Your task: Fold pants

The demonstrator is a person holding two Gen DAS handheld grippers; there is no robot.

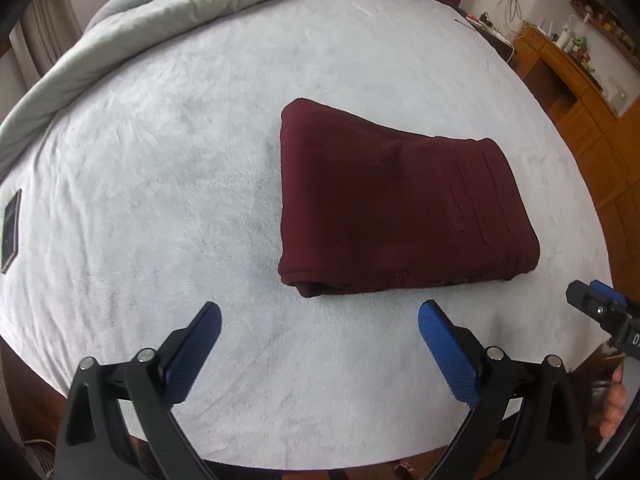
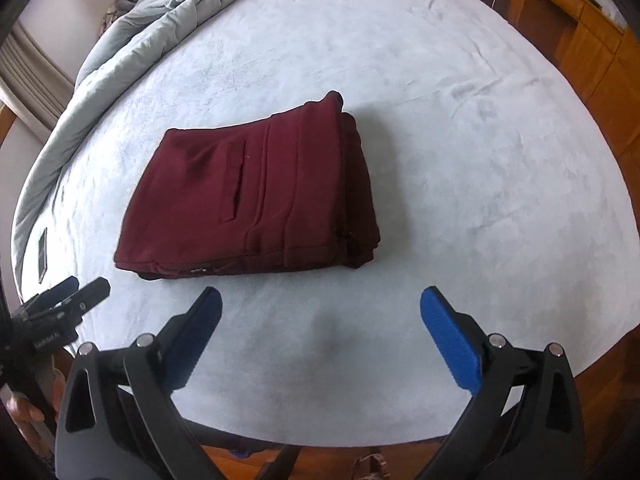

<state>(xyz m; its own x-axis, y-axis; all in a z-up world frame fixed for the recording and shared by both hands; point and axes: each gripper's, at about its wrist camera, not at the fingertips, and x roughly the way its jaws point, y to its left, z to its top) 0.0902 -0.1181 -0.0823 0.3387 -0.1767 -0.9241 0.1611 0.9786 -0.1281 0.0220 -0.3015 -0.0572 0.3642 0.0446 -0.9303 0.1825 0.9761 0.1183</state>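
Pants: we see the maroon pants lying as a compact, several-layer rectangle near the middle of the bed, closer to our edge than to the far one; the pocket slit and waistband seams face up
Left gripper: our left gripper hangs above the bare sheet just short of the bundle's near edge, blue pads spread wide, nothing between them
Right gripper: our right gripper sits the same way on the other side, fingers wide apart and empty, not touching the cloth
Why we hold back: with both tools off the fabric and side by side at the near edge, we judge the folding is finished or nearly so; fingers kept apart mean no layer gets dragged out of place
Stack edges: the layers at the near and right sides line up fairly well, though the far right corner lifts a little
Comforter: the grey comforter is bunched along the far left edge, well apart from the bundle, leaving room to work
Phone: a dark phone lies flat near the left edge, away from everything
Cabinet: a wooden cabinet stands beyond the right side of the bed
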